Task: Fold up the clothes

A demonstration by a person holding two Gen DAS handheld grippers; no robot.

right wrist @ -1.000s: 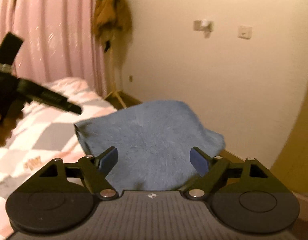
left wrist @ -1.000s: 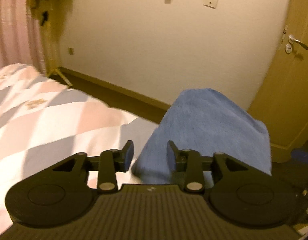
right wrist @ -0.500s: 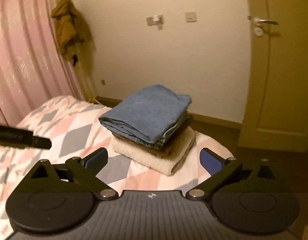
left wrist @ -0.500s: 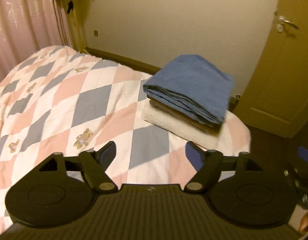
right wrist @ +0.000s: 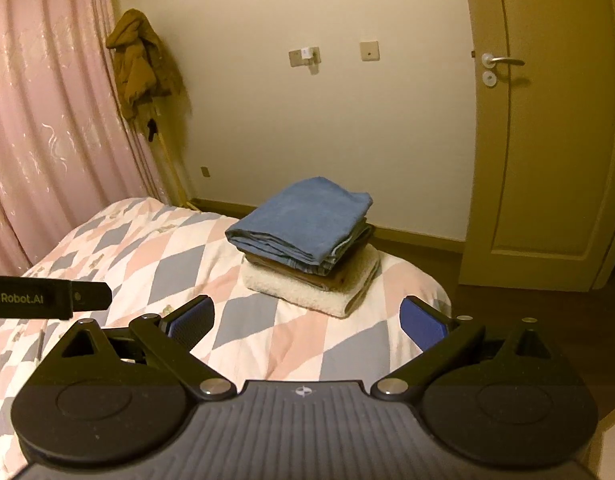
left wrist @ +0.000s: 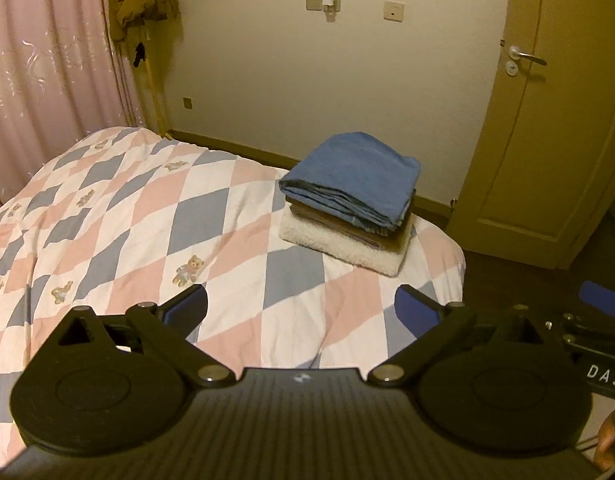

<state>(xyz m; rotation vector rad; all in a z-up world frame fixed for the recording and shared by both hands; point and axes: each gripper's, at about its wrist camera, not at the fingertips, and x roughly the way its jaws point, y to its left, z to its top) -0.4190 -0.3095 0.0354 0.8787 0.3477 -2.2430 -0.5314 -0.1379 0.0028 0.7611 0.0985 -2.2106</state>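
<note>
Hovering above the bed [left wrist: 147, 216], left gripper [left wrist: 300, 307] and right gripper [right wrist: 307, 322] both gape wide, holding nothing. Folded blue garment [left wrist: 353, 178] tops a brown [left wrist: 339, 227] and white [left wrist: 339, 245] stack at the bed's far corner, apart from both grippers.

We saw a bedcover [left wrist: 211, 216] patterned in pink, grey-blue and white diamonds with small teddy bears. On it, toward one o'clock, the stack's top item was a blue folded cloth [left wrist: 353, 178], over a brown fold [left wrist: 347, 227] and a cream fleecy one [left wrist: 343, 246]. At ten o'clock hung a pink curtain [right wrist: 39, 120] with pale swirls, beside it a tan jacket [right wrist: 139, 68]. Our gripper pads [right wrist: 191, 322] were blue on black frames.
</note>
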